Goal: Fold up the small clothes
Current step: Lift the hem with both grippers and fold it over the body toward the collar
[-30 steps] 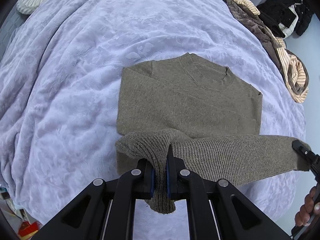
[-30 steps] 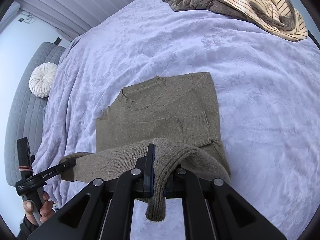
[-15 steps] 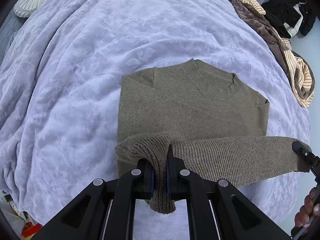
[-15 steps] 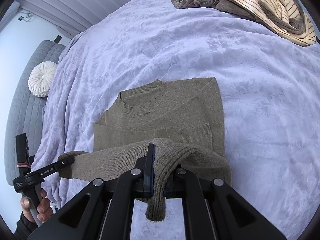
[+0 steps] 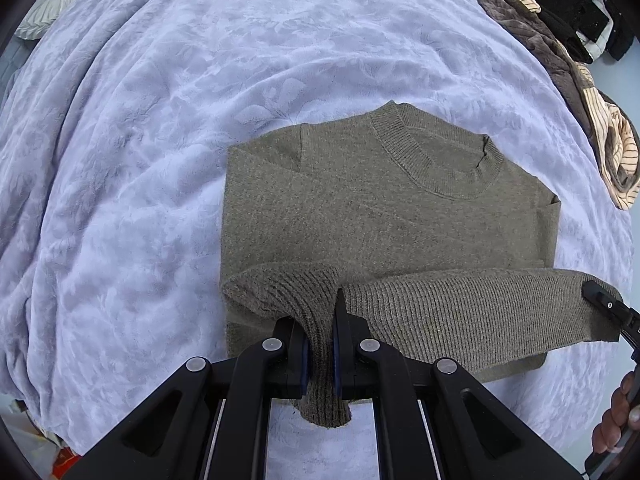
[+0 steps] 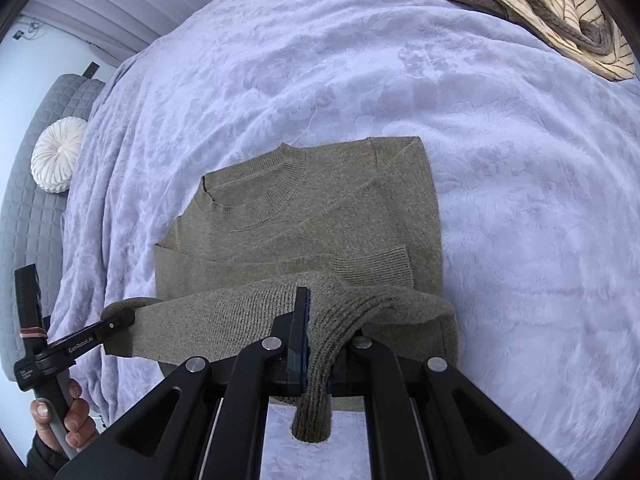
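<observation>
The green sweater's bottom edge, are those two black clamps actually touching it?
Touching. In each wrist view, the sweater hem is pinched between closed jaws: left gripper, right gripper, lifting the hem off the blanket.

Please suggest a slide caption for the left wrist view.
Both grippers lift the ribbed hem of an olive sweater above the lavender bedspread.

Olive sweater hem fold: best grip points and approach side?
Grip the ribbed hem at its two bottom corners, coming from the near edge, fingers pointing toward the collar. The olive sweater lies flat on the bed, sleeves folded in, so the hem is the free edge. Left tool and right tool already pinch it there.
</observation>
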